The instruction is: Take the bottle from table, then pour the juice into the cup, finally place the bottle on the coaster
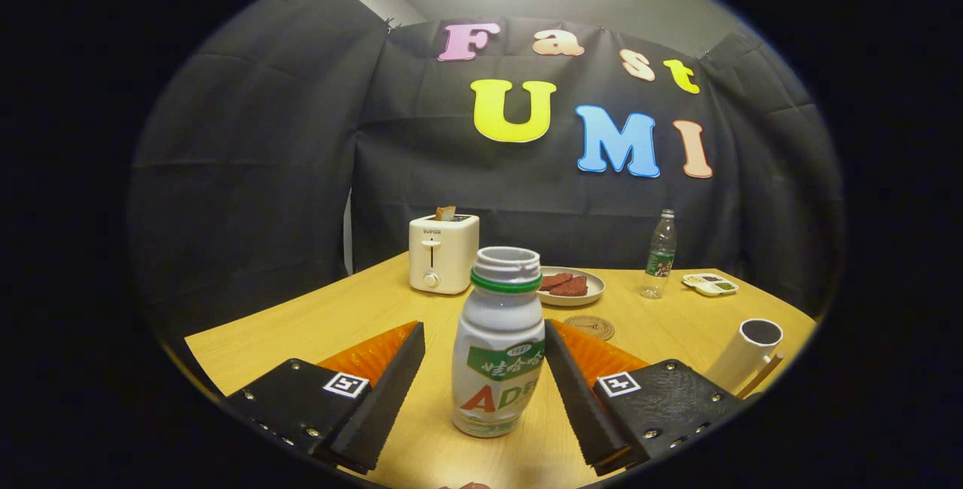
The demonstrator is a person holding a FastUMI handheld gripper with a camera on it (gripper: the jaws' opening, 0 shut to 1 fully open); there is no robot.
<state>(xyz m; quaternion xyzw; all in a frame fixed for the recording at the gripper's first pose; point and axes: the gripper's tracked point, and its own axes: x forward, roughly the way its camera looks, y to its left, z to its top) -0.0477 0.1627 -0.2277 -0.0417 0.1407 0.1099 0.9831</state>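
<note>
Table (316, 323) of yellow wood holds everything, and the small white plastic juice bottle (498, 342) with the green ring stands upright in the middle with no cap. Left of the bottle and farther back sits a cream toaster (443, 253). The gripper (485, 369) is wide open, one finger on each side of the bottle, with gaps, so it holds nothing. To grab well, I think the fingers should close slowly on the bottle's middle and keep it straight. Right of the bottle, just behind, lies the round brown coaster (590, 326). Farther right stands the white paper cup (746, 353).
</note>
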